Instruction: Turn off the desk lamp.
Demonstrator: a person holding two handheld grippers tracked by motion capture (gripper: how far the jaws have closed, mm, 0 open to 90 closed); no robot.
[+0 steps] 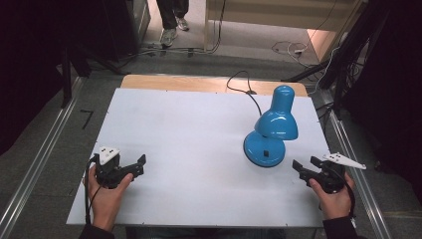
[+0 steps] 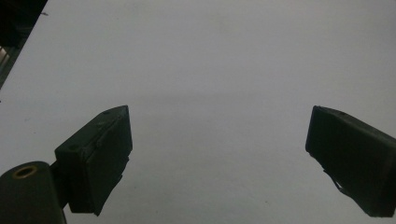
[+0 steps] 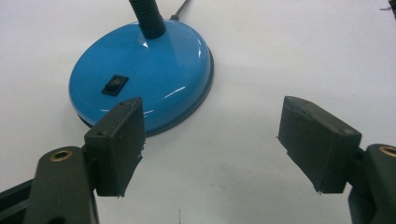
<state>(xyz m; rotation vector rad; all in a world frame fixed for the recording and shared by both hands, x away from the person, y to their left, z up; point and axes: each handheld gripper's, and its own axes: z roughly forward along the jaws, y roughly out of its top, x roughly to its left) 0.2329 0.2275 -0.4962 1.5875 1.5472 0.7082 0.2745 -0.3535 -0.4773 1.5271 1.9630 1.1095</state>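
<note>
A blue desk lamp (image 1: 271,130) stands right of the middle of the white table, its shade bent down over its round base (image 3: 144,81). A black rocker switch (image 3: 115,85) sits on that base, and a ribbed blue neck (image 3: 146,17) rises from it. My right gripper (image 1: 307,166) is held just right of the base, open and empty; in the right gripper view (image 3: 212,144) the base lies a little ahead of its left jaw. At the near left my left gripper (image 1: 140,165) is open over bare table (image 2: 219,135).
The lamp's black cable (image 1: 244,87) runs off the far edge of the white tabletop (image 1: 189,129). Metal rails (image 1: 40,159) flank the table. Beyond it a person's feet (image 1: 171,30) stand on the floor among cables (image 1: 291,48).
</note>
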